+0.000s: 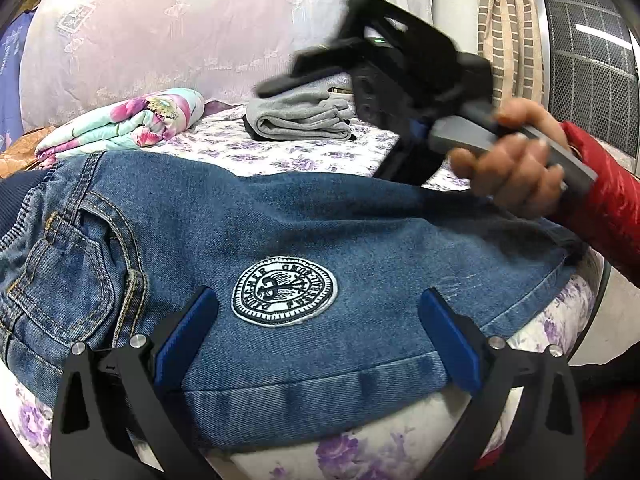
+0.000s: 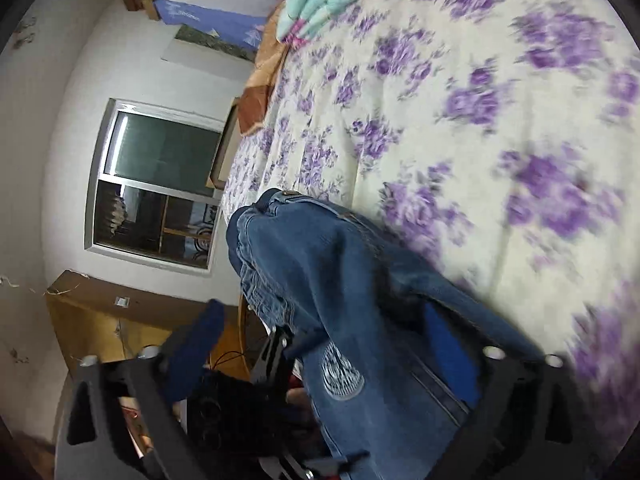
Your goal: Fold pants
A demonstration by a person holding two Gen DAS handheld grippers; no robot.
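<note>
Jeans [image 1: 280,220] lie folded on the bed [image 2: 460,120]; left gripper [image 1: 318,332] and right gripper [image 2: 340,360] both hold fingers spread, grasping nothing.

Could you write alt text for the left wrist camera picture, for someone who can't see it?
Blue jeans with a round embroidered patch lie on a purple-flowered bedspread, the open left gripper straddling their hem. Beyond, a hand holds the blurred right gripper above them.
</note>
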